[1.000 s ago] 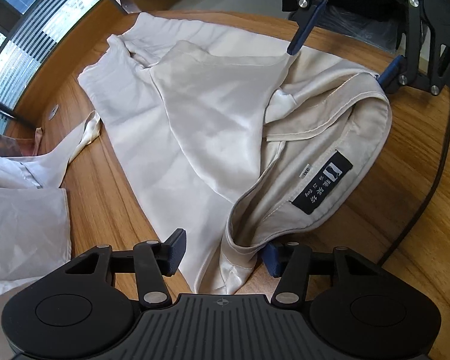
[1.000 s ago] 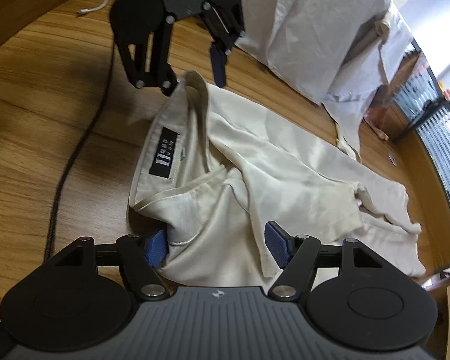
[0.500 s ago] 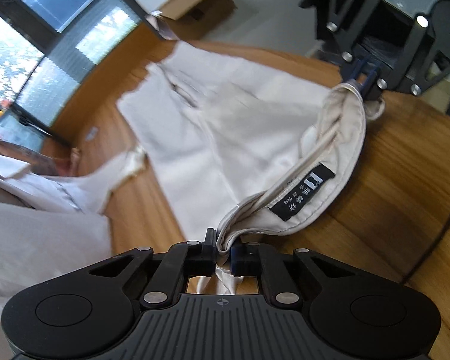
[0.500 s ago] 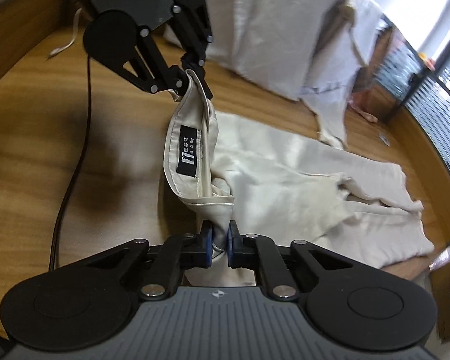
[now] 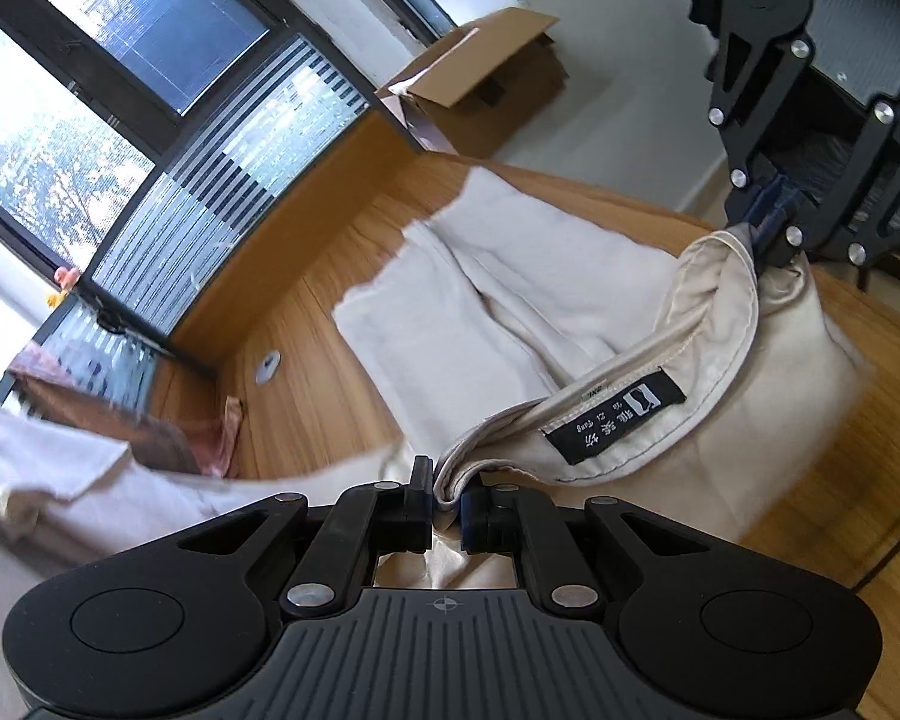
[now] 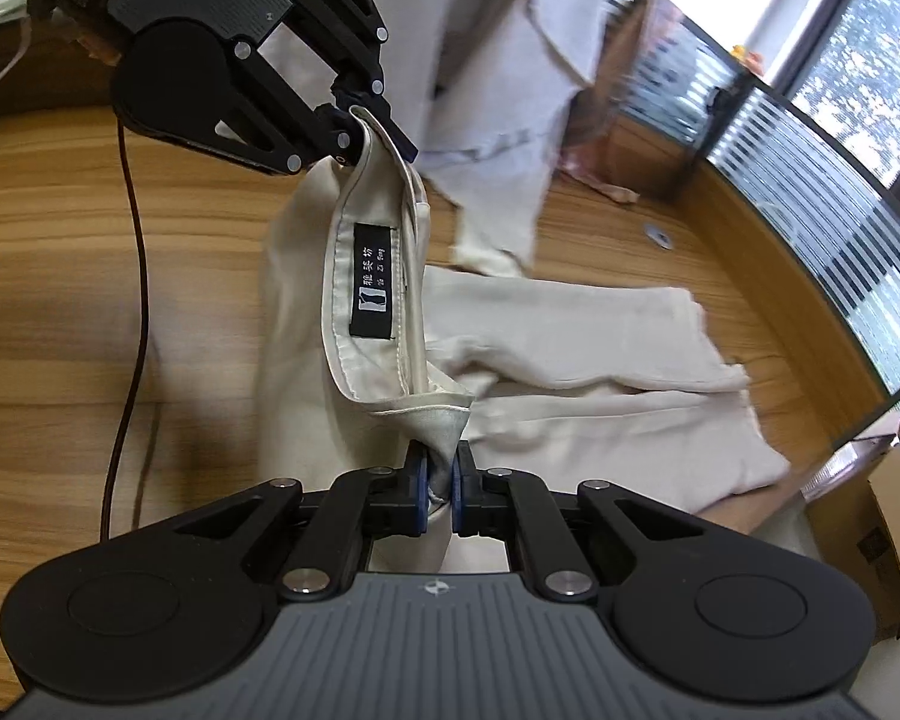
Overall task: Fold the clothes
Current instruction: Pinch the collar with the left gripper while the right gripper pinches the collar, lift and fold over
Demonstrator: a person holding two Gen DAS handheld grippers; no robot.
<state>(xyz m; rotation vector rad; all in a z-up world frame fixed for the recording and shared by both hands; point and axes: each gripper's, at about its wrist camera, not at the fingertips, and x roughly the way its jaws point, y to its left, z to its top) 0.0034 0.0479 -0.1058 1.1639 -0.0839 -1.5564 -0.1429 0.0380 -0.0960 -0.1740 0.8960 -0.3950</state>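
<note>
A: Trousers, cream, on wood table: status?

B: Waistband is off the table, strung between both grippers. Left gripper: jaws have just been closing, now nearly together w/ a fold of waistband hem pinched between them. Right gripper: same, jaws closed onto the opposite waistband corner. Black label faces inward, readable in both views.

A: Legs?

B: Flat on the table. In right wrist view they run from the waistband toward approx. 3 o'clock, hems near the table edge by the window. Long axis = waistband-to-hems, roughly 9-to-3 in that view. In left wrist view the legs trail toward 11 o'clock.

A: Step in hand?

B: Judged: pick-up done, lift/spread phase. Fold not yet made.

A: Next move reqs?

B: Likely keep both grips equal, hold waistband taut, then carry it over toward the hems to halve the length. Risk: slippery fabric, thin pinch; white garments at 12 o'clock lie close to the legs.
</note>
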